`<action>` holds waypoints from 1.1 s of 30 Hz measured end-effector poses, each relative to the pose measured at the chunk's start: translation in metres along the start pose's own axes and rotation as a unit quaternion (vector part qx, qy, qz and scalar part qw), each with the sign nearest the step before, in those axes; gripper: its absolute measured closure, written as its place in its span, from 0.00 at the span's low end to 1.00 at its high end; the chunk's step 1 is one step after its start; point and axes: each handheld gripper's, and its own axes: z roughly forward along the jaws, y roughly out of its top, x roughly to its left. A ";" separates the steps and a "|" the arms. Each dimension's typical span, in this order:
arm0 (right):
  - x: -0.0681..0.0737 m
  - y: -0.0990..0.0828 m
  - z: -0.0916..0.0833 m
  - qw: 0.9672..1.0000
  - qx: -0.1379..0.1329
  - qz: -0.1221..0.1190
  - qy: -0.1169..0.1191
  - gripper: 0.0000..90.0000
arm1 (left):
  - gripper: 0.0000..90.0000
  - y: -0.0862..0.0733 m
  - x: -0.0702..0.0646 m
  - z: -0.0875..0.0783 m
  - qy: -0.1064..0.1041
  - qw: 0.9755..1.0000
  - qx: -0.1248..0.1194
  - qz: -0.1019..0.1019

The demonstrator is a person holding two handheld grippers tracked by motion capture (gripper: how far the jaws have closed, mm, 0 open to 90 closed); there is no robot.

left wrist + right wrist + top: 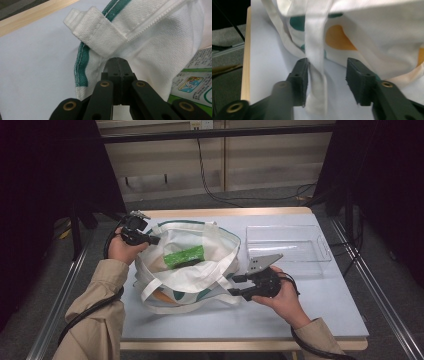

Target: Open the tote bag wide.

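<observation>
A white canvas tote bag (210, 247) with green trim lies open on the table. A green packet (185, 256) rests inside it and shows at the right edge of the left gripper view as the packet (197, 82). My left gripper (150, 240) is shut on the bag's rim (110, 53) at its left side, below a handle stub. My right gripper (239, 285) stands open at the bag's front right. In the right gripper view the gripper (327, 80) has a white handle strap (315, 65) hanging between its jaws, against the left jaw.
A clear plastic tray (287, 245) sits at the back right of the blue-grey table (310, 315). Bare tabletop lies in front of the bag and to the right. Metal rails run along both sides of the table.
</observation>
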 end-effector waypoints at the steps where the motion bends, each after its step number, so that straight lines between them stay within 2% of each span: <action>1: 0.000 0.003 0.000 1.000 0.000 -0.002 0.003 0.53 | 1.00 0.000 0.000 -0.001 -0.001 1.000 0.001 0.001; 3: 0.000 0.009 -0.001 1.000 0.000 -0.001 -0.005 0.48 | 1.00 0.000 0.000 -0.001 0.000 1.000 0.001 0.004; 5: 0.001 0.014 -0.001 1.000 -0.002 0.009 -0.002 0.44 | 1.00 0.000 0.001 -0.002 -0.001 1.000 0.004 0.008; 11: -0.001 0.024 0.004 1.000 -0.007 0.023 0.003 0.41 | 1.00 0.000 0.000 -0.003 -0.003 1.000 0.003 0.008; 18: -0.002 0.032 0.010 0.999 -0.014 0.045 0.008 0.38 | 1.00 0.001 0.000 -0.004 -0.002 1.000 0.006 0.016; 21: -0.003 0.036 0.012 0.998 -0.020 0.063 0.012 0.34 | 1.00 0.000 0.000 -0.003 -0.002 1.000 0.007 0.013; 24: -0.003 0.040 0.014 0.998 -0.018 0.062 0.011 0.34 | 1.00 0.002 0.000 -0.004 -0.003 1.000 0.010 0.019; 26: -0.003 0.042 0.014 0.997 -0.020 0.069 0.011 0.34 | 1.00 0.002 -0.002 -0.002 -0.003 1.000 0.001 0.008; 29: -0.004 0.043 0.014 0.997 -0.023 0.080 0.010 0.37 | 1.00 0.002 -0.002 -0.003 -0.001 1.000 0.006 0.013; 33: -0.006 0.042 0.014 0.995 -0.032 0.097 0.013 0.45 | 1.00 0.002 -0.002 -0.002 -0.002 1.000 0.005 0.013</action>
